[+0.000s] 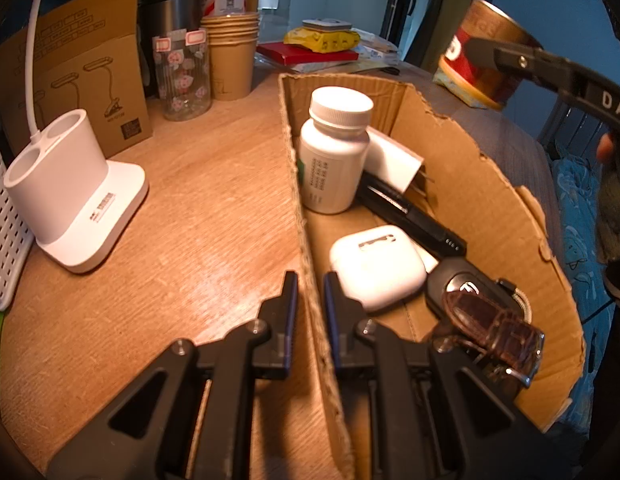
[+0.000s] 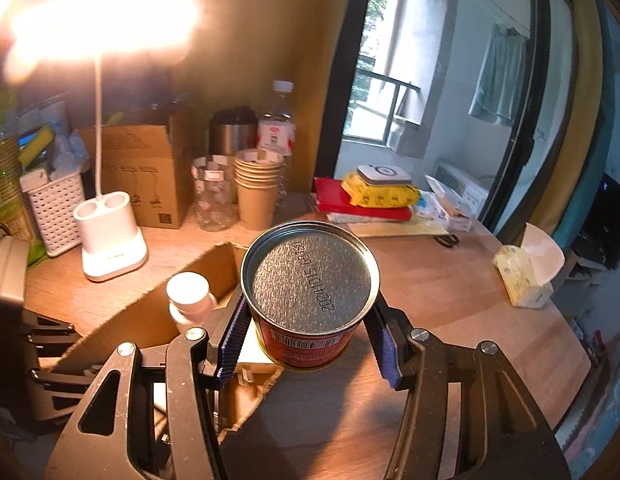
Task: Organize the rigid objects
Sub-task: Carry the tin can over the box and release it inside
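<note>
- Red can (image 2: 310, 296) clamped by its sides in the right gripper (image 2: 307, 340), held in the air, metal end tipped toward the camera, partly over the far edge of the cardboard box (image 1: 490, 200) on the worktop (image 1: 189, 220).
- Probably next: down into the box, into the free space beside the white bottle (image 1: 336, 152); earbud case (image 1: 376, 268), black pen, key and watch already inside.
- Left gripper (image 1: 310, 292) pinched shut on the near wall of the box, one pad on each side, so steadying the box.
</note>
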A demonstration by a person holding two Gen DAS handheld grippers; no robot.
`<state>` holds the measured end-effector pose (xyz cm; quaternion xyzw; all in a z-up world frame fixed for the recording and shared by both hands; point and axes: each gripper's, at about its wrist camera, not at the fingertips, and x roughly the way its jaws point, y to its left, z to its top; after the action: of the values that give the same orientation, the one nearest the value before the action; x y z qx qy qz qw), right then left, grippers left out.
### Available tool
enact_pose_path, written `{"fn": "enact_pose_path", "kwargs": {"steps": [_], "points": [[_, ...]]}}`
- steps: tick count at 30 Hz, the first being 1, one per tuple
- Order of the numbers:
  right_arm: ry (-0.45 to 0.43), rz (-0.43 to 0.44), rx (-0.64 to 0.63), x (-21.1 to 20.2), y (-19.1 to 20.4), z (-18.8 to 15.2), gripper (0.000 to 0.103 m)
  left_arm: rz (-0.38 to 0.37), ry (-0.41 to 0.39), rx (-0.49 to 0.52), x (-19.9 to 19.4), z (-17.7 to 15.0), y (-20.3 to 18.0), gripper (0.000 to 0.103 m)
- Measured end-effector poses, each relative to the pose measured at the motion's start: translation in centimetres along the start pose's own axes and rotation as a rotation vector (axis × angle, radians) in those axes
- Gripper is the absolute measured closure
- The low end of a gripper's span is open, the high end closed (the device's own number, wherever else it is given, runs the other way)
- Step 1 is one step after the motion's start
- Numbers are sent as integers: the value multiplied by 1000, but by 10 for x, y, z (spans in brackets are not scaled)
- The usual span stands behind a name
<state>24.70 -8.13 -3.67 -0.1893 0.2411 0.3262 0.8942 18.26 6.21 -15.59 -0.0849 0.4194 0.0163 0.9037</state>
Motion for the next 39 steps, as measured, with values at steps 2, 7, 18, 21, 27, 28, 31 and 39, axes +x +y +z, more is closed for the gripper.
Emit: {"fn": "enact_pose_path", "kwargs": {"steps": [2,7,18,21,27,28,31,39], "points": [[0,13,-12,1,6,2,45,0,0,0,0,0,0,89],[12,35,-38,11,18,5,45,0,0,0,0,0,0,89],[76,41,-23,55,23,0,45,0,0,0,0,0,0,89],[96,31,-18,65,21,-3,45,0,0,0,0,0,0,89],[120,48,-16,67,24,-14,45,1,0,0,0,0,0,89],[122,53,-18,65,25,-15,45,1,0,0,0,0,0,89],[130,61,-24,59,28,-21,45,0,1,0,0,0,0,89],[146,89,-49,48,41,-31,45,0,1,0,0,0,1,89]]}}
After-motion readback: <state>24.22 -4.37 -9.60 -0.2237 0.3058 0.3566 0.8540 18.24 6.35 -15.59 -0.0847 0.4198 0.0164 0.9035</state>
